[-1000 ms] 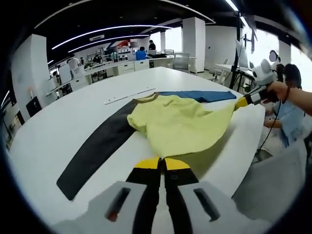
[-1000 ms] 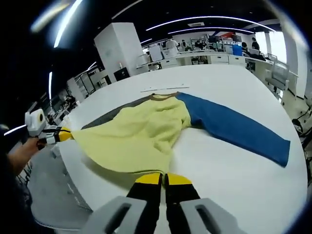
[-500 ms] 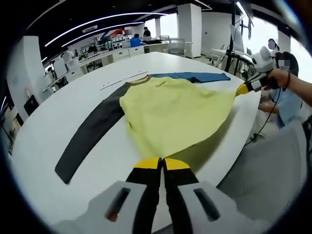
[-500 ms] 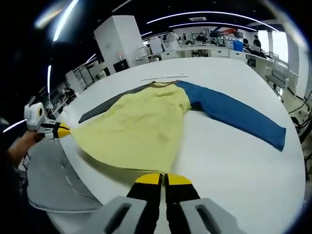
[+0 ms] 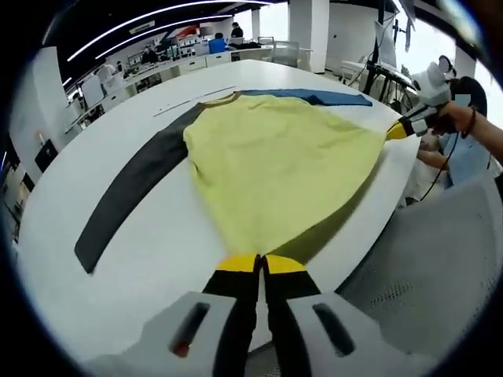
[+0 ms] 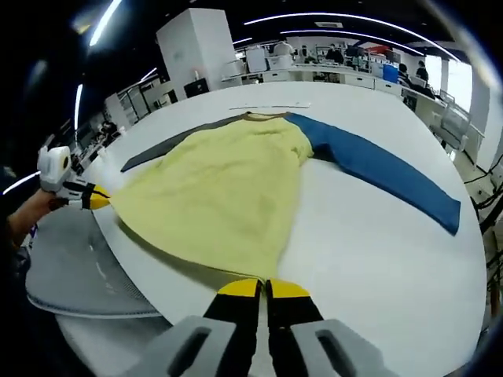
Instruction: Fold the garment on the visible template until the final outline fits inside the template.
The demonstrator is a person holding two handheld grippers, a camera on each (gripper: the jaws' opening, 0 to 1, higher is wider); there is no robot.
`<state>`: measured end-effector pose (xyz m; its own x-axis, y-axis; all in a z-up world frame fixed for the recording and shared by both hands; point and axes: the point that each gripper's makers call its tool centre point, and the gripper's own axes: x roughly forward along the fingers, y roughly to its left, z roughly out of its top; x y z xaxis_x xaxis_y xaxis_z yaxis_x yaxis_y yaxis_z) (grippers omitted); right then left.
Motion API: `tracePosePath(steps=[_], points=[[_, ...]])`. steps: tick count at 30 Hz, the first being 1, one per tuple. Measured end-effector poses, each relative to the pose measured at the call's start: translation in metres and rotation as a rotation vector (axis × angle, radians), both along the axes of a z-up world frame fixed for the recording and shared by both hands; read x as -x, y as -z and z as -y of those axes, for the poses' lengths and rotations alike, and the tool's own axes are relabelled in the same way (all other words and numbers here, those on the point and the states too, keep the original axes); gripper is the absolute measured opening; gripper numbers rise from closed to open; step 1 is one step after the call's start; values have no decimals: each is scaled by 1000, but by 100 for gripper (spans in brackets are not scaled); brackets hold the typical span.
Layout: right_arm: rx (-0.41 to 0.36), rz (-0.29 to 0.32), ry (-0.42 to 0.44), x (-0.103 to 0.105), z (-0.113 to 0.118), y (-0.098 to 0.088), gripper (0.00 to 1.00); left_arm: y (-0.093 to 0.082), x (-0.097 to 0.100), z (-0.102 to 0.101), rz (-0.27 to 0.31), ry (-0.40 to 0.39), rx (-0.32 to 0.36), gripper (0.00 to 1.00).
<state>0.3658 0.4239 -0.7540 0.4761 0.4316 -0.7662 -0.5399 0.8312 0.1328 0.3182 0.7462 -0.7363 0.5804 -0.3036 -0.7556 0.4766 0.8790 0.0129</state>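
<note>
In the left gripper view, the left tongs (image 5: pixel 261 263) are clamped on the hem of the yellow garment (image 5: pixel 275 169), which spreads toward 12 o'clock over the white table (image 5: pixel 149 236). The right tongs (image 5: pixel 397 130) pinch another hem corner at 2 o'clock.

In the right gripper view, the right tongs (image 6: pixel 263 288) grip the garment's (image 6: pixel 224 188) hem, its blue sleeve (image 6: pixel 377 173) toward 2 o'clock and its dark sleeve (image 6: pixel 169 149) toward 11. The left tongs (image 6: pixel 98 200) grip it at 9 o'clock.

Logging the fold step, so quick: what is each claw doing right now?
Left claw: closed on the hem of the yellow shirt.
Right claw: closed on the shirt's hem at the other corner.
</note>
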Motion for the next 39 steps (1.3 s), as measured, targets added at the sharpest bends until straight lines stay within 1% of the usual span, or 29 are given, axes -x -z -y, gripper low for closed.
tracePosePath(steps=[2, 3, 4, 5, 6, 8, 11, 12, 14, 16, 18, 19, 22, 25, 27, 31, 33, 36, 39], points=[[-7, 7, 23, -2, 1, -2, 9, -1, 2, -2, -5, 3, -12, 1], [-24, 2, 33, -2, 1, -5, 12, -3, 2, -3, -2, 4, -12, 4], [-41, -20, 43, 1, 1, -8, 18, -9, 0, -4, 23, -8, 3, 9], [-44, -27, 47, 1, 2, -11, 20, -12, 0, -5, 30, -11, 13, 17], [-43, -24, 51, 1, 4, -16, 21, -16, -1, -6, 41, -18, 30, 21], [-45, -17, 60, -1, 7, -21, 20, -19, -5, -11, 55, -49, 45, 24], [-38, -5, 101, -9, 13, -21, 20, -14, -11, -21, 42, -120, 63, 26], [-22, -14, 133, -13, 19, -16, 20, -11, -11, -23, 31, -143, 68, 26], [-8, -24, 152, -16, 22, -11, 19, -6, -15, -28, 35, -164, 54, 25], [-9, -30, 172, -19, 23, -7, 19, -1, -15, -29, 22, -188, 52, 24], [-24, -51, 193, -18, 20, -2, 17, 4, -15, -28, 10, -217, 76, 24], [-18, -55, 194, -18, 19, 2, 17, 6, -16, -27, 10, -217, 80, 23], [0, -74, 210, -14, 18, 10, 16, 12, -14, -28, -2, -233, 68, 21], [23, -86, 234, -13, 19, 14, 15, 15, -13, -31, -18, -256, 75, 18], [29, -85, 249, -14, 20, 14, 15, 18, -11, -33, -33, -269, 76, 16], [2, -81, 263, -17, 18, 8, 14, 20, -9, -35, -44, -282, 78, 15], [1, -75, 276, -20, 20, 7, 13, 22, -8, -34, -48, -283, 83, 15], [20, -72, 313, -24, 26, 8, 11, 25, -6, -31, -60, -287, 91, 15], [43, -68, 318, -24, 28, 12, 10, 28, -3, -28, -68, -286, 90, 14]])
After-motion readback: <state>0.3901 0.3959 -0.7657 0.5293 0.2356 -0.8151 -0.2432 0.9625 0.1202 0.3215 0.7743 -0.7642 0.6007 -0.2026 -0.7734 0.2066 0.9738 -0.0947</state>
